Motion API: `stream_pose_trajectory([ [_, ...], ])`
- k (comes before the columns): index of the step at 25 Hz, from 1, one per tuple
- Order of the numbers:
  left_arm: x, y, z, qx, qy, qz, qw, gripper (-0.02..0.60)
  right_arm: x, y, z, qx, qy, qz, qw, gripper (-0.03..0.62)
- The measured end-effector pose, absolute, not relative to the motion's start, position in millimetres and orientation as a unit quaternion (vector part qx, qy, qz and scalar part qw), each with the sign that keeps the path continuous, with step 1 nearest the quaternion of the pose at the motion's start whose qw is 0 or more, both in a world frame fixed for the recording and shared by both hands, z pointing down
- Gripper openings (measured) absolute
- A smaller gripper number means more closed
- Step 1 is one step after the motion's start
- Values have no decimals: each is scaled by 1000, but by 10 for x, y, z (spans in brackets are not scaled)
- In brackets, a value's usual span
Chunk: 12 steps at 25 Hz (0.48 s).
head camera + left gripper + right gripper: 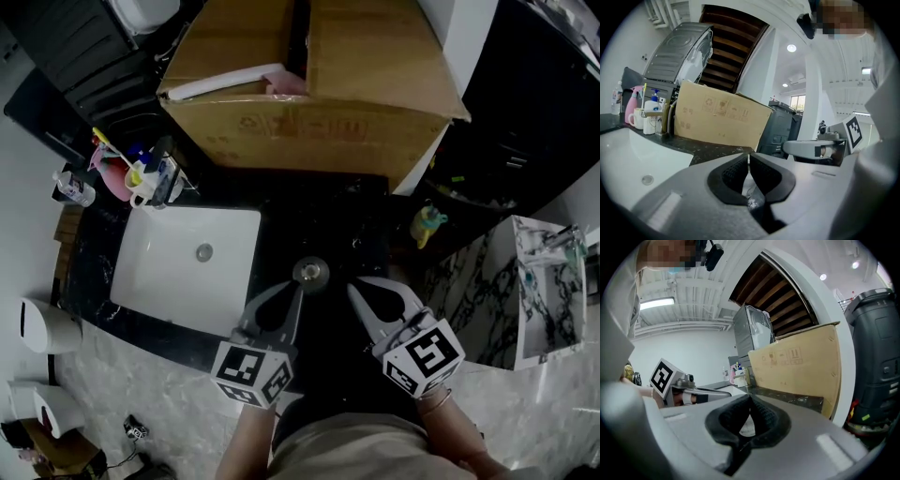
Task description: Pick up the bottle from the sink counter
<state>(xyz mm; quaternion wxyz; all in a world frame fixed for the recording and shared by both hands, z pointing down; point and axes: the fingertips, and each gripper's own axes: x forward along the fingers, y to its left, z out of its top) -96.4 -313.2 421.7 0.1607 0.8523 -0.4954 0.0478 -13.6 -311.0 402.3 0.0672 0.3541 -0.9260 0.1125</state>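
No lettering is legible; the cardboard box (717, 124) carries only small printed handling symbols.

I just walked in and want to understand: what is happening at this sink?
A person stands at a black counter with a white sink, one gripper in each hand. The left gripper and the right gripper are both shut and empty, pointing at a small round thing on the counter between them, perhaps the bottle seen from above. Nothing is lifted yet. A cardboard box stands behind.
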Motion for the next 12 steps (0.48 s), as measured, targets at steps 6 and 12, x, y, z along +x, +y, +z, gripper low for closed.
stream_pose_trajectory([
  [6, -894, -3187, 4253, 851, -502, 56, 144, 129, -84, -3176, 4133, 345, -927, 124, 73, 3],
  [12, -870, -3206, 4457, 841, -509, 80, 163, 314, -69, -3223, 4216, 342, -928, 131, 75, 3],
])
